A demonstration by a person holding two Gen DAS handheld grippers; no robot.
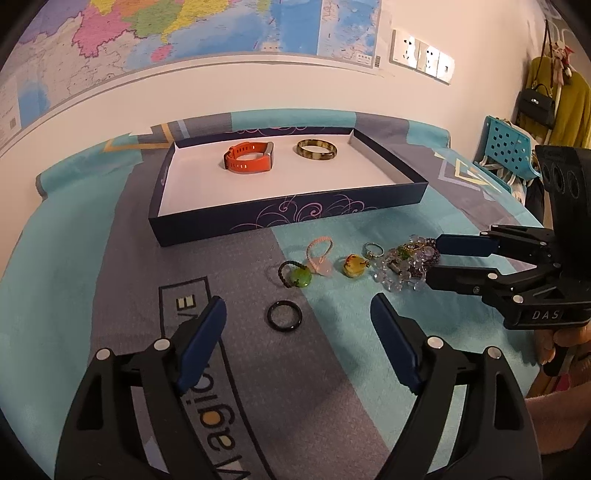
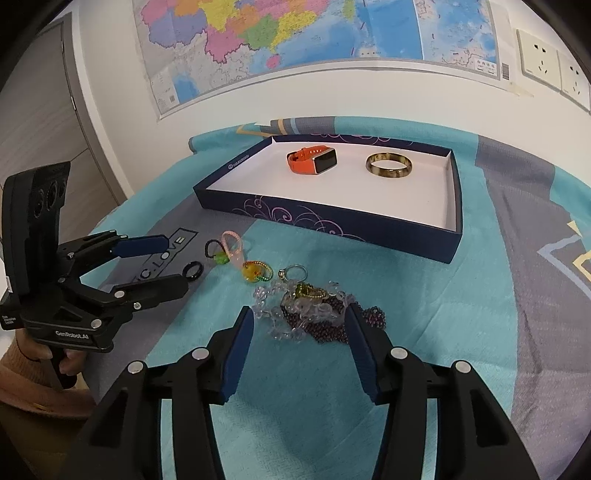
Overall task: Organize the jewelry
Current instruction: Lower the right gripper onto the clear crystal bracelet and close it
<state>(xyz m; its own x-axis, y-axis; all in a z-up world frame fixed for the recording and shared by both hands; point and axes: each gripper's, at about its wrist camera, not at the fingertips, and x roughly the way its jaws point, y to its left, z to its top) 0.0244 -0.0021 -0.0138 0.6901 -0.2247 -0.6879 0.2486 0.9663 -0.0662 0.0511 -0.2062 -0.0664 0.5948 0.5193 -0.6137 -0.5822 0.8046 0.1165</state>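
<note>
A dark blue tray (image 1: 288,218) (image 2: 325,221) with a white floor holds an orange watch (image 1: 249,157) (image 2: 314,158) and an amber bangle (image 1: 317,158) (image 2: 388,174). In front of it on the cloth lie a black ring (image 1: 285,328), a green stone on a black cord (image 1: 300,277), a pink charm (image 1: 321,269), a yellow pendant (image 1: 352,266), a silver ring (image 1: 369,254) and a pile of clear and purple beads (image 1: 402,266) (image 2: 306,314). My left gripper (image 1: 297,301) (image 2: 176,264) stands open just short of the black ring. My right gripper (image 2: 299,310) (image 1: 434,258) is open, its fingers straddling the bead pile.
A teal and grey patterned cloth (image 1: 369,369) covers the surface. A wall map (image 1: 221,29) and sockets (image 1: 421,55) are behind the tray. A blue perforated chair (image 1: 506,144) and hanging clothes (image 1: 569,110) stand at far right. A person's hand (image 2: 40,354) holds the left gripper's handle.
</note>
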